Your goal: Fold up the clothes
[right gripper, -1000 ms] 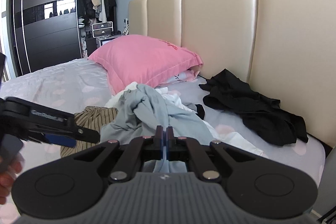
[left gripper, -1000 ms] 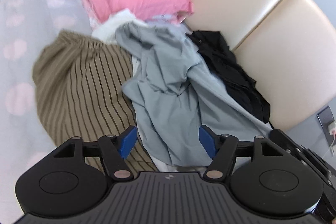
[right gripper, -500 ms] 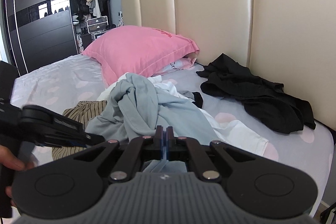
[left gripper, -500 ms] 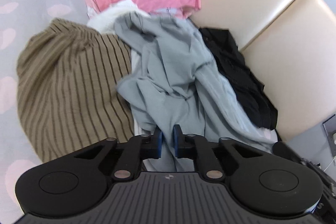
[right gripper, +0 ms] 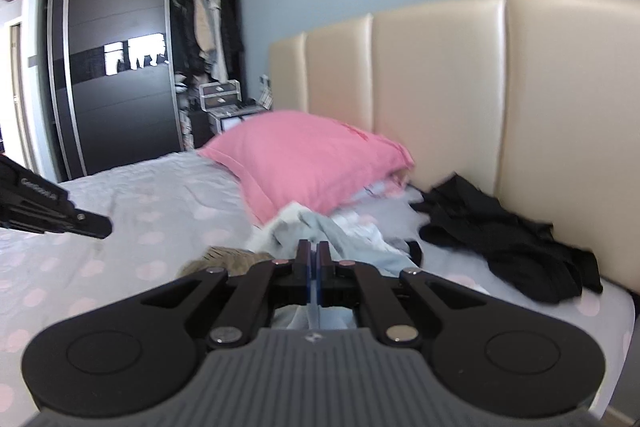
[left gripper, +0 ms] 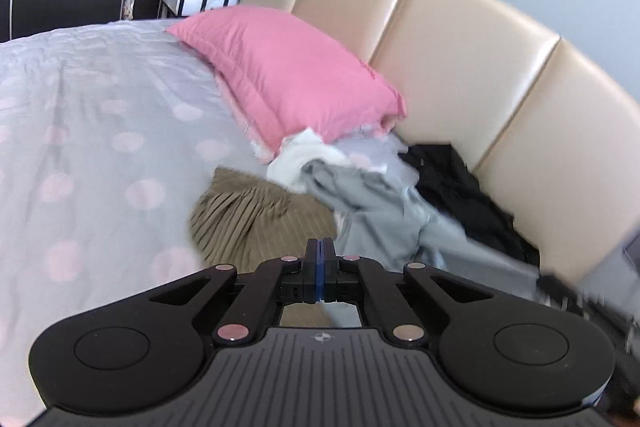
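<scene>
A crumpled grey garment (left gripper: pixel 380 219) lies in a pile beside a brown striped garment (left gripper: pixel 256 215), some white cloth (left gripper: pixel 296 159) and a black garment (left gripper: pixel 460 195) near the headboard. My left gripper (left gripper: pixel 319 245) hovers above the brown and grey clothes, shut, with no cloth showing between its pads. It also shows at the left edge of the right wrist view as the left gripper (right gripper: pixel 96 226), with nothing hanging from it. My right gripper (right gripper: pixel 313 247) is shut on the grey garment (right gripper: pixel 332 231), which rises from the pile to its tips.
A pink pillow (left gripper: pixel 296 75) leans by the beige padded headboard (left gripper: pixel 460 39). The grey dotted bedsheet (left gripper: pixel 100 147) stretches left. A dark wardrobe (right gripper: pixel 120 59) and drawer boxes (right gripper: pixel 220 95) stand beyond the bed.
The left jaws went from wide open to shut over the grey garment, then the left gripper rose and tilted up from the pile. The right gripper stayed shut and lifted a little.
</scene>
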Tool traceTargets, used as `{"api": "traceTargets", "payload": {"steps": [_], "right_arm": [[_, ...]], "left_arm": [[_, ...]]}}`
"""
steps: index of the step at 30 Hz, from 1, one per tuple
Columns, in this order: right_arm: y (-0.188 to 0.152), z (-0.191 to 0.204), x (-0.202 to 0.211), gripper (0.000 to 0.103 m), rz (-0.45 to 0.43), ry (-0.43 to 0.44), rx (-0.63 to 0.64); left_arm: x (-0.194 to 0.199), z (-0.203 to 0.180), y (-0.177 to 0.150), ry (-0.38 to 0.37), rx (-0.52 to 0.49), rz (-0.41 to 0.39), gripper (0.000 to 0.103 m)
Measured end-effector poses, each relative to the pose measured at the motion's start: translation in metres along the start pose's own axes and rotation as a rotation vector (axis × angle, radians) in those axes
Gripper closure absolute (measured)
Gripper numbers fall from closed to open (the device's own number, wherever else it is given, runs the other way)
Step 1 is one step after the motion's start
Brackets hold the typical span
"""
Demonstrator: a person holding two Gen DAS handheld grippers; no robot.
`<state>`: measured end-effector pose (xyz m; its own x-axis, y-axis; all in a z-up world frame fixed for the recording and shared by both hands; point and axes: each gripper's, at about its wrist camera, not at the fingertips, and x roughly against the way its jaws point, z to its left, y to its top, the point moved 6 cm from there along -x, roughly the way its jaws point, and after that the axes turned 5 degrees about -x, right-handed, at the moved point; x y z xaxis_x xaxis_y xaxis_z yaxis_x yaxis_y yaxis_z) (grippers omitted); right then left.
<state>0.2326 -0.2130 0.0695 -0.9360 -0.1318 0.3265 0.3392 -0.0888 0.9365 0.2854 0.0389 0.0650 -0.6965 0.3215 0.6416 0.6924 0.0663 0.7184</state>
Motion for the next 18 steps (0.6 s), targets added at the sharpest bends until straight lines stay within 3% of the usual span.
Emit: {"api": "traceTargets", "payload": {"steps": [5,6,8,11,14,18], "right_arm": [[0.013,0.012,0.014,0.101,0.006,-0.029,0.039],[0.013,0.005,0.014,0.101,0.010,-0.062,0.040],[0.012,-0.011,0.016,0.101,0.016,-0.136,0.039],[0.005,-0.051,0.021,0.101,0.024,-0.249,0.012],[-0.008,-0.095,0.017,0.101,0.071,-0.355,-0.014],[-0.030,-0.120,-0.003,0.095,0.166,-0.316,-0.068]], "left_arm": [[0.022,0.003,-0.014,-0.049,0.011,0.052,0.101],[0.021,0.002,-0.019,-0.058,0.008,0.060,0.098],[0.015,-0.002,-0.026,-0.083,0.005,0.083,0.075],[-0.001,-0.010,-0.038,-0.119,-0.011,0.115,0.056],[-0.025,-0.019,-0.046,-0.137,-0.026,0.147,0.052],[-0.067,-0.031,-0.058,-0.154,-0.046,0.199,0.046]]}}
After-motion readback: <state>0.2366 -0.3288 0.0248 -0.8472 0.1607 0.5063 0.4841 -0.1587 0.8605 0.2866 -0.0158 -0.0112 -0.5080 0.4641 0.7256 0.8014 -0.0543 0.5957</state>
